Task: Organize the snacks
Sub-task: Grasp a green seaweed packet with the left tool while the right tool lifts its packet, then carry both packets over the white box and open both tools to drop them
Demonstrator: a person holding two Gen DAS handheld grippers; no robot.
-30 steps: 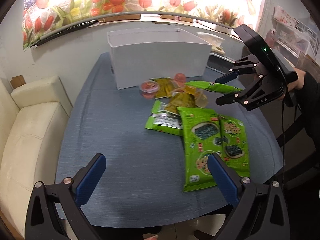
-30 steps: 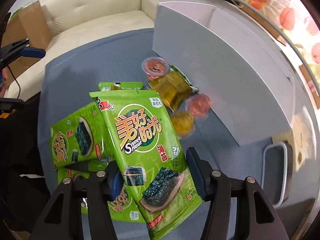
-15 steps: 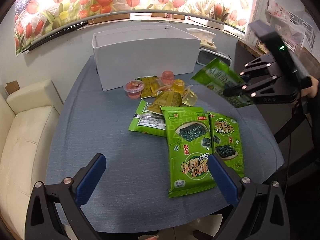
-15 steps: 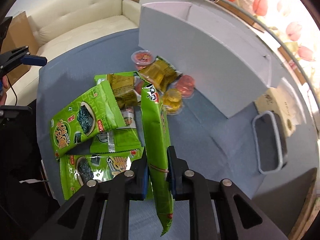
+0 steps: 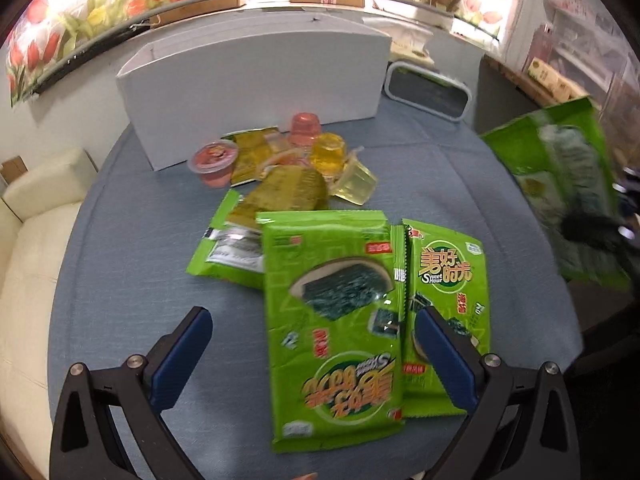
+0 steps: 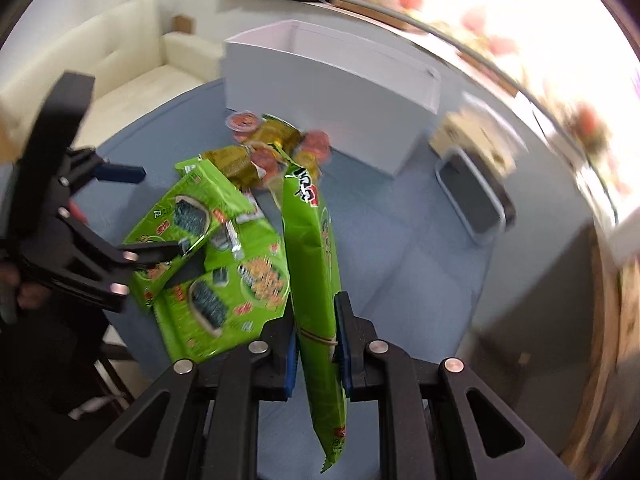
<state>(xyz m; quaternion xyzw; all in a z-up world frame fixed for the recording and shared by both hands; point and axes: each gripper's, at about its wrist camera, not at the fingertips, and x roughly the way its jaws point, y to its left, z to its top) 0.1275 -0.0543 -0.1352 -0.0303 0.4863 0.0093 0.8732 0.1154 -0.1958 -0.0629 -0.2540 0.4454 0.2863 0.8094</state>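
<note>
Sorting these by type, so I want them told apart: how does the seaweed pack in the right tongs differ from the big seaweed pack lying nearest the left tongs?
The held seaweed pack is off the table, turned edge-on and clamped in the right tongs; the lying seaweed pack rests flat, face up, on the blue table. The held one touches no other snack; the lying one overlaps neighbouring packs. The left tongs are open over it. Both are green.

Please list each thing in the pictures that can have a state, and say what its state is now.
right gripper: shut on a seaweed packet
held seaweed packet: lifted off the table, edge-on
left gripper: open, empty, above the flat packets
two seaweed packets: flat on the table, side by side
white box: open top, inside hidden
red jelly cup: upright, sealed
</note>
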